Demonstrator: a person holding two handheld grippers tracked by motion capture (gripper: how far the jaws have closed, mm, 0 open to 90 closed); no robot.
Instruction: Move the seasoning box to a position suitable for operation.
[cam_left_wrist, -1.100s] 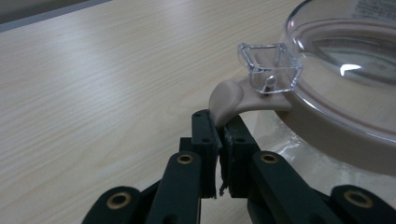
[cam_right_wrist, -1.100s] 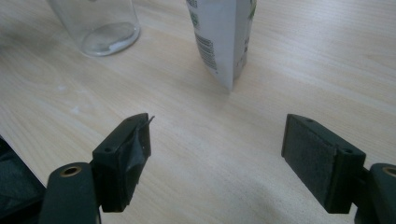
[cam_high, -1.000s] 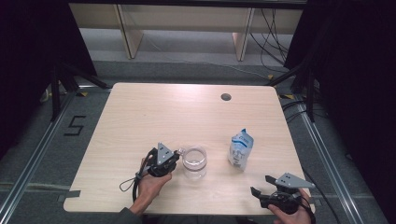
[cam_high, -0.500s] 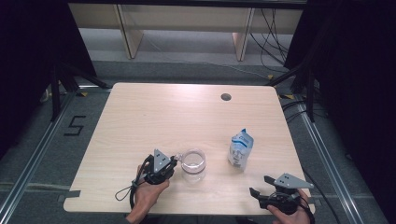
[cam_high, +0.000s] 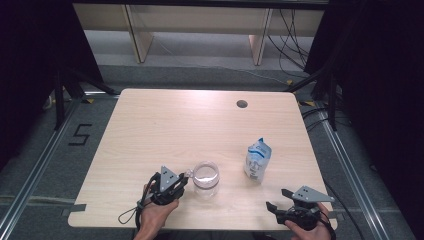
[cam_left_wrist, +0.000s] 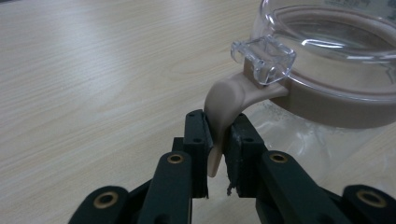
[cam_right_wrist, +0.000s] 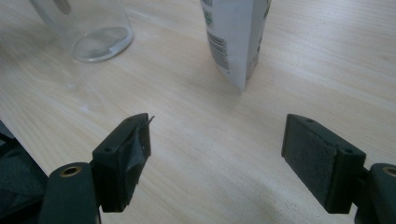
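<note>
Two grippers work at the near edge of the table (cam_high: 150, 125) in the high view. The left gripper (cam_high: 183, 181) sits just left of the jar (cam_high: 206, 178), its tips at the jar's rim; the right gripper (cam_high: 274, 199) hovers near the front right corner, with the pouch (cam_high: 258, 160) standing between it and the jar, apart from both.

From the left gripper view, the jaws have just been opening, yet the beige handle (cam_left_wrist: 223, 105) of the jar's collar stays between the narrow pads, seemingly touching them. A clear clasp (cam_left_wrist: 264, 58) sits above it.

From the right gripper view, the jaws stand wide with nothing between, facing the pouch (cam_right_wrist: 236, 35).

Likely risk: if the left gripper draws back while a pad still catches the handle, the light jar could drag or tip.
</note>
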